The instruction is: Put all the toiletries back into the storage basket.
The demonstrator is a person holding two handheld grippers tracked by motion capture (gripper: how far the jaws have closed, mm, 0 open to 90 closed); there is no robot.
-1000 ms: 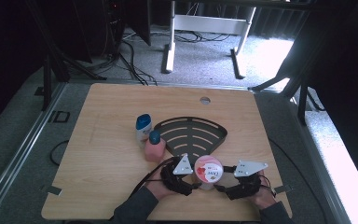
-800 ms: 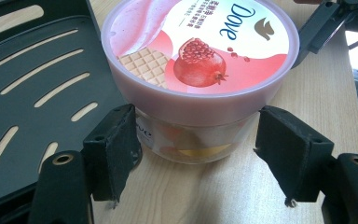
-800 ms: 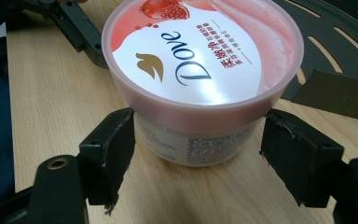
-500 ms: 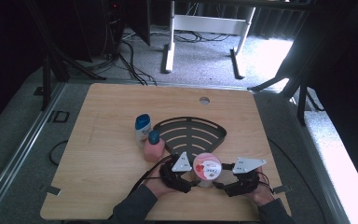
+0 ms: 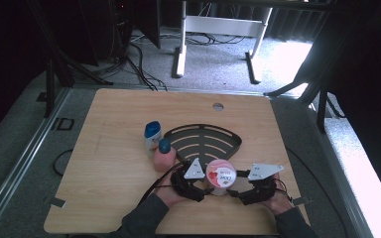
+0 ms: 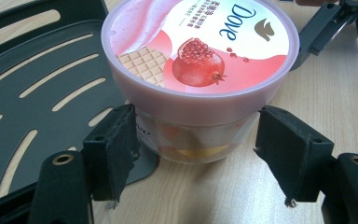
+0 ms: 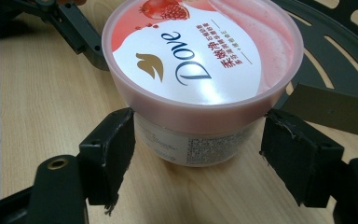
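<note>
A pink-lidded Dove tub (image 5: 221, 174) stands on the wooden table (image 5: 109, 163) at the near edge of a black slotted rack (image 5: 203, 141). My left gripper (image 5: 204, 189) comes at it from the near left, my right gripper (image 5: 236, 192) from the near right. In the left gripper view the tub (image 6: 200, 70) sits between the jaws of the open left gripper (image 6: 196, 135), pads close beside its near sides under the lid rim. In the right gripper view the tub (image 7: 200, 70) sits the same way in the open right gripper (image 7: 198, 135).
A white bottle with a blue cap (image 5: 152, 138) and a pink bottle with a blue cap (image 5: 164, 154) stand just left of the rack. The rack (image 6: 28, 93) lies behind the tub. The table's near edge is close behind both hands.
The tub and both grippers have crept slightly away from the person, towards the rack. The bottles and the rack have not moved.
</note>
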